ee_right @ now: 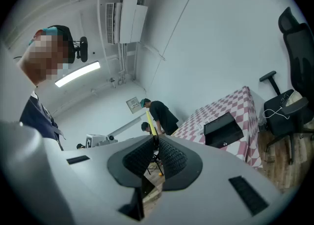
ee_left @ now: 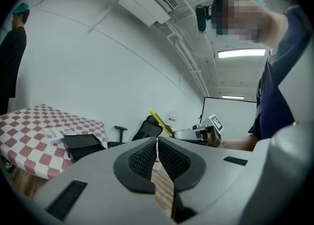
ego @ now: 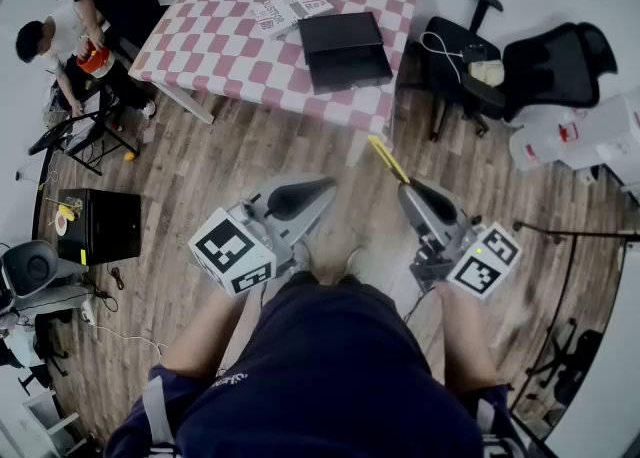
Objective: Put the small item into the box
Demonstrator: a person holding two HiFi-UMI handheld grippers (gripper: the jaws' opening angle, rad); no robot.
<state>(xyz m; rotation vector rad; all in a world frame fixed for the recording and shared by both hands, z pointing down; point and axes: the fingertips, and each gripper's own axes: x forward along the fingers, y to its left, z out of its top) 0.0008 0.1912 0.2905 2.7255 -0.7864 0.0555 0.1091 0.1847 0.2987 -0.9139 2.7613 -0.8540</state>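
A black box (ego: 345, 48) lies open on the pink-checked table (ego: 220, 41), with a printed booklet (ego: 290, 8) beside it. My right gripper (ego: 405, 184) is shut on a thin yellow stick (ego: 387, 158) that juts out toward the table. It hangs over the wooden floor, well short of the box. The stick (ee_right: 151, 123) rises from the closed jaws in the right gripper view, and the box (ee_right: 223, 129) lies off to the right. My left gripper (ego: 325, 186) is shut and empty. The left gripper view shows the box (ee_left: 83, 143) at left and the stick (ee_left: 161, 123) at right.
Black office chairs (ego: 480, 56) stand right of the table, and white containers (ego: 590, 131) lie further right. Two people (ego: 90, 6) are at the table's left end. A black case (ego: 100, 224) sits on the floor at left. A stand (ego: 570, 236) is at right.
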